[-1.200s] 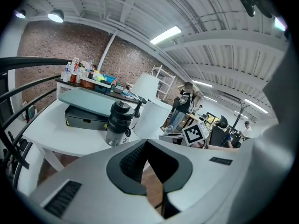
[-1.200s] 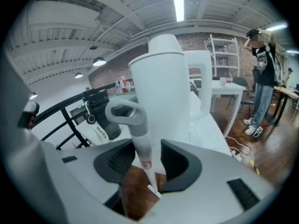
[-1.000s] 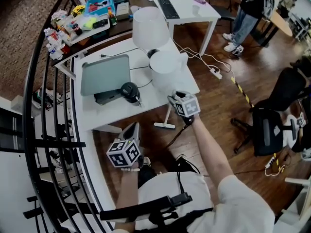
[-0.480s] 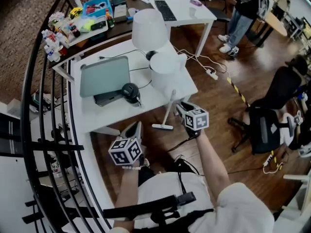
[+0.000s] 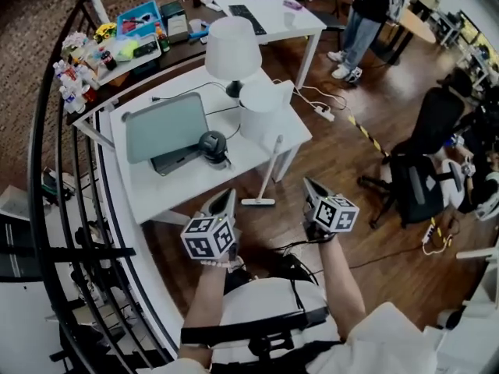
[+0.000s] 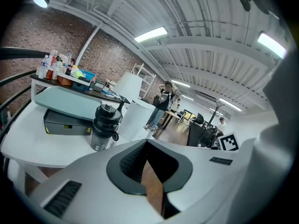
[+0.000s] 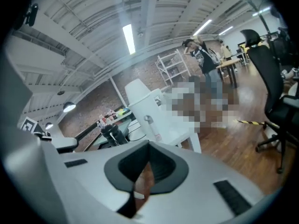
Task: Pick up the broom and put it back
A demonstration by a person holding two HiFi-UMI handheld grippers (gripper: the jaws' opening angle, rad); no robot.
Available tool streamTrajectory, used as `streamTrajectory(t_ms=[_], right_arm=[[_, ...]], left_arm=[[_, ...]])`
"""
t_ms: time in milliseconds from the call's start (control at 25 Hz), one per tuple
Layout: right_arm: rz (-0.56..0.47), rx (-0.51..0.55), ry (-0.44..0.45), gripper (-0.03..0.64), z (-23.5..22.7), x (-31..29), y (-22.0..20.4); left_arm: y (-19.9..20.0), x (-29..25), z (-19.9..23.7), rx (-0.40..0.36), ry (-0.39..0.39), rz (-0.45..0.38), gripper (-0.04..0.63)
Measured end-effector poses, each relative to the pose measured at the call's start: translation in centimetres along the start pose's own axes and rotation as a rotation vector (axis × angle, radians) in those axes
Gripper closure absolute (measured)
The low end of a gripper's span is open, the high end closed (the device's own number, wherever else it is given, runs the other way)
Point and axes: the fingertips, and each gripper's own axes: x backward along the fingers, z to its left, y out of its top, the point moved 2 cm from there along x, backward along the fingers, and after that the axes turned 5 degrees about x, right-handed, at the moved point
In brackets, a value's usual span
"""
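Pulled the right claw (image 5: 310, 187) back toward 4 o'clock since a second ago, off the handle of the broom (image 5: 270, 170), and closed it on nothing.

Far left, at 10 o'clock of the left claw (image 5: 225, 199): grey laptop (image 5: 164, 125) and black bottle (image 5: 212, 144) on the white tabletop (image 5: 187, 181), untouched and no part of the job.

Next, left claw (image 6: 146, 141) low in front of the body, tips together, nothing between them. Probably parked there only to stay out of the way while the other hand worked.

At 1 o'clock of that claw, broom standing by itself. Head down on the wooden floor (image 5: 335, 150), top of the handle leaning on the tabletop's front edge just below the white bin (image 5: 261, 107). Propped so as not to fall, which looks like the "put back" spot.

Small and all white. Thin straight handle, tilted slightly toward 1 o'clock. Short flat head set crosswise, bristles too small to make out.

Right of the head, at 4 o'clock and well apart, right claw (image 7: 149, 144) with tips met and only floor showing behind them. Release apparently done, task near its end.
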Motion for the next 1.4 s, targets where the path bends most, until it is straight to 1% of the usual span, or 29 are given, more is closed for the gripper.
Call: streamTrajectory(t_ms=[120,320,520,680,840,960,1040,1200,1320,1400], right_arm=[[-0.025,-0.015,-0.049,0.603,1.8,2.3,-1.4],[0.01,0.023,-0.07,0.603,4.7,5.3,-4.2],[-0.002,0.028,-0.094,0.603,4.4,9.2,-5.6],[-0.04,0.026,-0.095,0.603,3.2,13.3,-6.4],[-0.033,0.063,-0.093,0.603,1.0,19.7,-8.4],[-0.037,0.043,-0.083,0.603,-1.6,25.0,-10.0],[-0.05,0.016,-0.059,0.603,-2.6,28.0,-10.5],[-0.087,-0.019,0.017,0.603,-1.2,32.0,-10.9],[-0.127,-0.02,0.067,0.603,0.9,33.0,-9.8],[-0.141,-0.007,0.082,0.603,2.5,33.3,-9.5]], left_arm=[[-0.5,0.7,-0.1,-0.016,-0.062,0.02,0.606],[-1.6,1.6,-0.4,-0.008,-0.116,0.048,0.606],[-3.7,3.1,-3.0,-0.005,-0.148,0.045,0.606],[-6.2,4.4,-5.8,-0.027,-0.14,0.038,0.606],[-10.0,6.6,-9.6,-0.055,-0.096,0.024,0.606],[-13.6,8.8,-13.2,-0.086,-0.063,0.021,0.606],[-15.8,10.4,-15.5,-0.1,-0.045,0.023,0.606],[-18.2,14.0,-18.9,-0.127,-0.018,0.018,0.606],[-18.3,15.8,-20.3,-0.149,-0.015,0.001,0.606],[-18.2,16.9,-20.6,-0.162,-0.017,-0.003,0.606]])
